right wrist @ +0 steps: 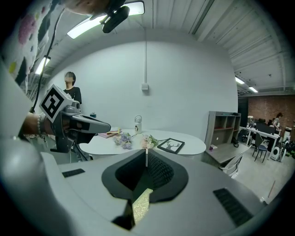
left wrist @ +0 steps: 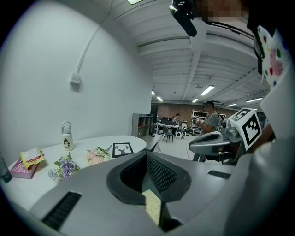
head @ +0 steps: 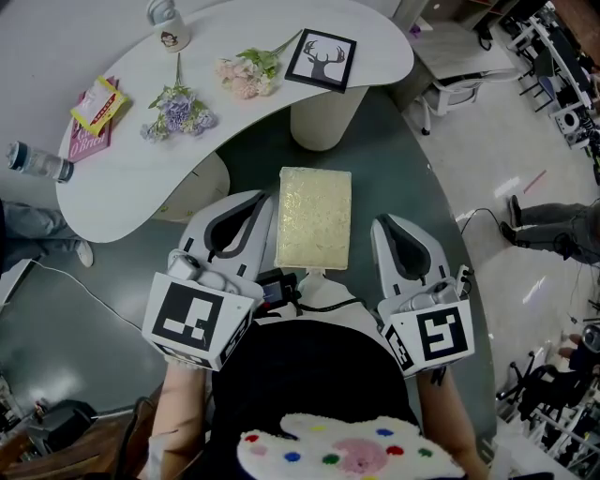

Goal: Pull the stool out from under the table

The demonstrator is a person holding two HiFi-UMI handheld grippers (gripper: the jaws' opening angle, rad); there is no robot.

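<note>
The stool (head: 314, 217), with a pale yellow rectangular cushion top, stands on the grey floor in front of the white curved table (head: 122, 178), out from beneath it. My left gripper (head: 265, 200) is close beside the stool's left edge and my right gripper (head: 382, 227) is a little off its right edge. Both are shut with nothing between the jaws. In the left gripper view, the left gripper (left wrist: 146, 155) shows closed jaws, with a sliver of the stool (left wrist: 151, 207) below them. The right gripper (right wrist: 146, 156) looks the same in its own view, over the stool (right wrist: 140, 205).
On the table lie a deer picture (head: 321, 59), pink flowers (head: 246, 75), purple flowers (head: 178, 112), a small bottle (head: 169, 26) and a book (head: 94, 117). The table's round legs (head: 323, 117) stand just behind the stool. A person's legs (head: 558, 225) are at the right.
</note>
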